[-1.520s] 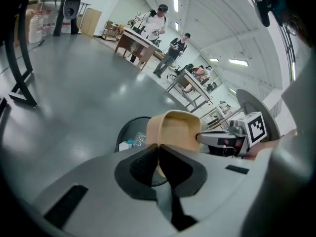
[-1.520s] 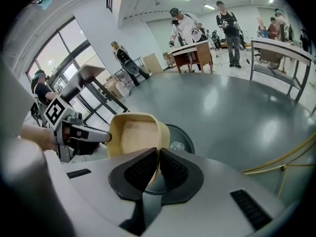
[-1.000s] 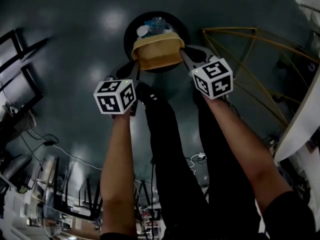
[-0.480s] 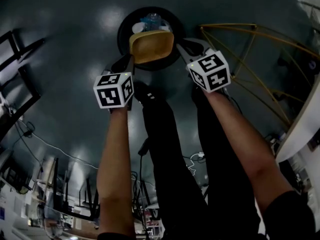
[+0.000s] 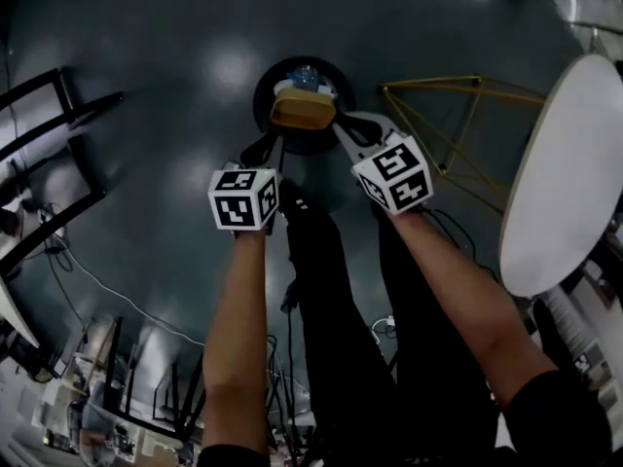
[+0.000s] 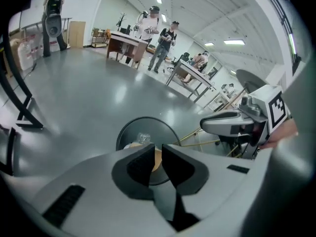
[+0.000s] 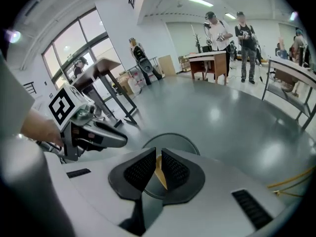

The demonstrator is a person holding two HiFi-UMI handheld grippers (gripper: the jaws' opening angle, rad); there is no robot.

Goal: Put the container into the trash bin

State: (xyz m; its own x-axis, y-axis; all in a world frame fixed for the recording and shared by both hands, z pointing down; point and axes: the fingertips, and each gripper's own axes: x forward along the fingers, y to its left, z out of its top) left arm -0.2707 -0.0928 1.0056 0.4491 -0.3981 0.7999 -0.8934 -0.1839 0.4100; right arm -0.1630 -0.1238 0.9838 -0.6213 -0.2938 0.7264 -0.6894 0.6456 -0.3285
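**Tan plastic container [image 5: 303, 113] lies inside the round black trash bin [image 5: 260, 105]**

Nearest the person, the left gripper [image 6: 158, 152] hangs over the glossy grey floor [image 5: 146, 86]. Its jaws are opening, with nothing pressed between the pads, and the container shows beyond them. Beside it, the right gripper's [image 7: 159, 154] jaws stand almost together, with only a tan sliver visible through the slit. Just past both tips sits the bin. The container is within its rim, with a clear plastic bottle [image 5: 305, 74] at its far side. Farther right stands a yellow wire frame [image 5: 433, 83].
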